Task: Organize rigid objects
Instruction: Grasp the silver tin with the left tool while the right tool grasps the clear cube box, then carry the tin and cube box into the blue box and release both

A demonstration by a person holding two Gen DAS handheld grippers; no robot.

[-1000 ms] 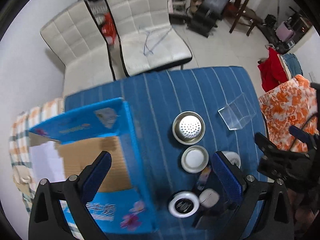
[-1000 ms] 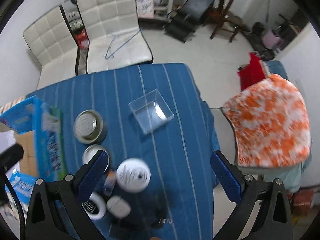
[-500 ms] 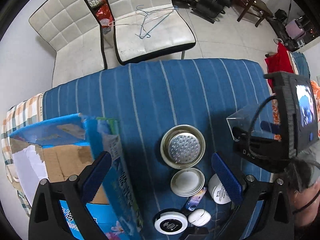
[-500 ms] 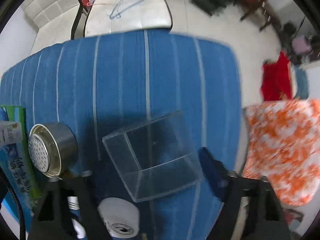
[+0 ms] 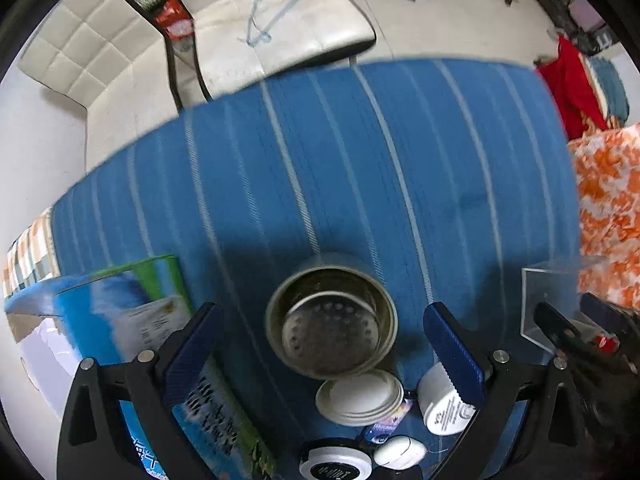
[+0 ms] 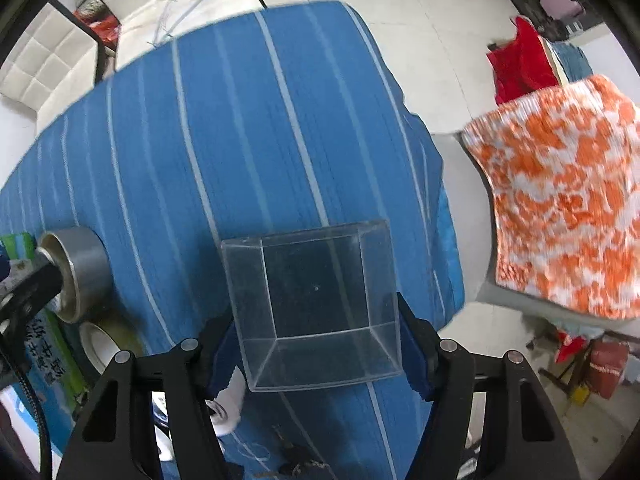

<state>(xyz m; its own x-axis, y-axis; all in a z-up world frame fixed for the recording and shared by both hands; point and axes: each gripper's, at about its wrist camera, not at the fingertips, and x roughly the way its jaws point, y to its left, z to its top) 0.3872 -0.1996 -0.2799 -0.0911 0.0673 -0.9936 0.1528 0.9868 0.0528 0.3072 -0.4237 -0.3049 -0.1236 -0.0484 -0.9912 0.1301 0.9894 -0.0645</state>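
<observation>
Plastic makes up the clear box (image 6: 316, 304), so it is likely light, hard and a bit slippery. It has thin see-through walls and an open top. It sits on the blue striped cloth (image 6: 240, 140) near the right edge of the tabletop. The right gripper (image 6: 316, 354) points down over it, with one blue finger on each side of the box. Its jaws are closing, and the box is between them. The pads look right at the walls, but I cannot tell if they press yet. Two flat walls across from each other are a good place to hold. A soft squeeze should do, because thin walls could bend or crack, and smooth plastic could slide out.

The left gripper (image 5: 324, 356) hangs over the metal cup (image 5: 332, 316), which stands near the middle of the tabletop. Its fingers are wide apart, one on each side of the cup, and not touching it. The cup looks stiff and strong, with a strainer full of holes inside. Its round shiny side may slip, so a hold across the middle seems best. Just beside the cup is a white lid (image 5: 360, 398), and a white jar (image 5: 444, 408) lies near that. A blue cardboard box (image 5: 132, 320) stands at the left edge.
</observation>
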